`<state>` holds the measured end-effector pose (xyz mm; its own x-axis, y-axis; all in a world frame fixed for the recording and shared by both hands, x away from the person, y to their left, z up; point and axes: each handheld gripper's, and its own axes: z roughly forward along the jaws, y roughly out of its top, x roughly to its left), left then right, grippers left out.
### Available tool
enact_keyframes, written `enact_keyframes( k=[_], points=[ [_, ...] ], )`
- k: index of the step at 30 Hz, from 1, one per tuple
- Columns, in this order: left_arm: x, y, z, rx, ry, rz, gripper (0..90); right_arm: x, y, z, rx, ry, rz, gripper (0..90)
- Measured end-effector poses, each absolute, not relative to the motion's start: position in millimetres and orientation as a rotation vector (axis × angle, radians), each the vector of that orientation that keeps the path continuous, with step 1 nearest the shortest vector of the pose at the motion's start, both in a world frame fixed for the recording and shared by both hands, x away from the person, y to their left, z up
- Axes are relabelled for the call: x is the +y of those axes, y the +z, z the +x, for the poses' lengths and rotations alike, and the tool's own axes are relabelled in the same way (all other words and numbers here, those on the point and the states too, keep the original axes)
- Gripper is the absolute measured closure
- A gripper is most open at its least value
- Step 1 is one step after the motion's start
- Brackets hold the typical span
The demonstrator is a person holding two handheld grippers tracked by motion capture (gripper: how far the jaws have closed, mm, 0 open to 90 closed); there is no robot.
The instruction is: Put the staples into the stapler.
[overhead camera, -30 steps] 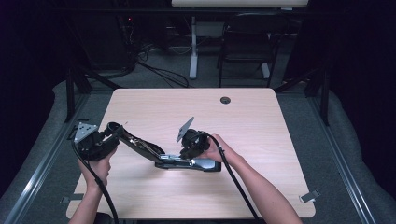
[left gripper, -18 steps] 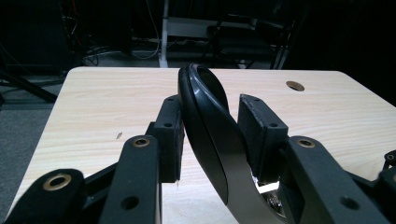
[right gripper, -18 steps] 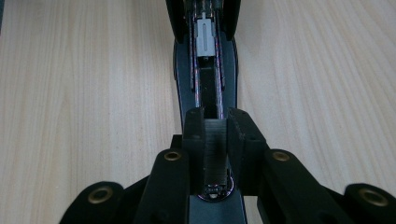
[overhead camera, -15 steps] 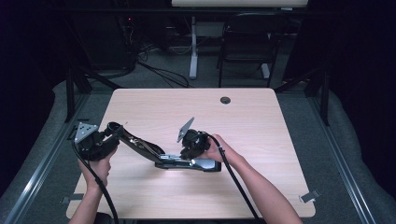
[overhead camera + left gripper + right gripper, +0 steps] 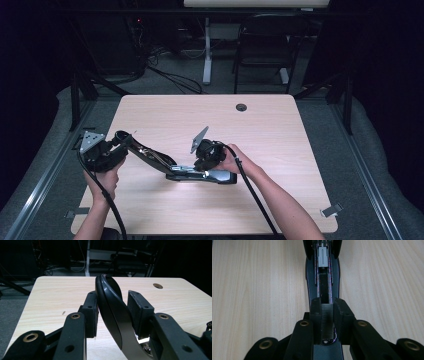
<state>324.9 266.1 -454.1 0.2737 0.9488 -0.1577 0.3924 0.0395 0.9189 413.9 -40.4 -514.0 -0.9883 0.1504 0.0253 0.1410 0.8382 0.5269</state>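
Observation:
A black stapler lies opened wide on the wooden table [image 5: 280,145]. Its base [image 5: 210,176] rests flat near the table's middle, and its curved top arm [image 5: 150,156] is swung back toward the left. My left gripper [image 5: 125,140] is shut on the end of that top arm [image 5: 111,307], with a pad on each side of it. My right gripper [image 5: 206,159] points down over the base. In the right gripper view its jaws [image 5: 328,305] are shut on a ridged grey strip of staples [image 5: 327,320] standing in the stapler's open channel [image 5: 323,282]. A grey pusher [image 5: 322,256] sits at the channel's far end.
A round cable hole [image 5: 241,107] is set near the table's far edge. Beyond the table stand a chair [image 5: 260,50] and a desk leg [image 5: 207,55] with cables on the floor. Each gripper's cable trails toward the near edge.

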Motion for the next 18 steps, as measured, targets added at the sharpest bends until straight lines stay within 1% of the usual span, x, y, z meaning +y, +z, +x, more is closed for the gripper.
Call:
enact_keyframes(
  k=[18],
  points=[
    [266.3,-454.1,324.9,1.293,0.694,1.537,61.9,-40.5,-515.6,412.4,2.991,0.841,0.217,77.9]
  ],
)
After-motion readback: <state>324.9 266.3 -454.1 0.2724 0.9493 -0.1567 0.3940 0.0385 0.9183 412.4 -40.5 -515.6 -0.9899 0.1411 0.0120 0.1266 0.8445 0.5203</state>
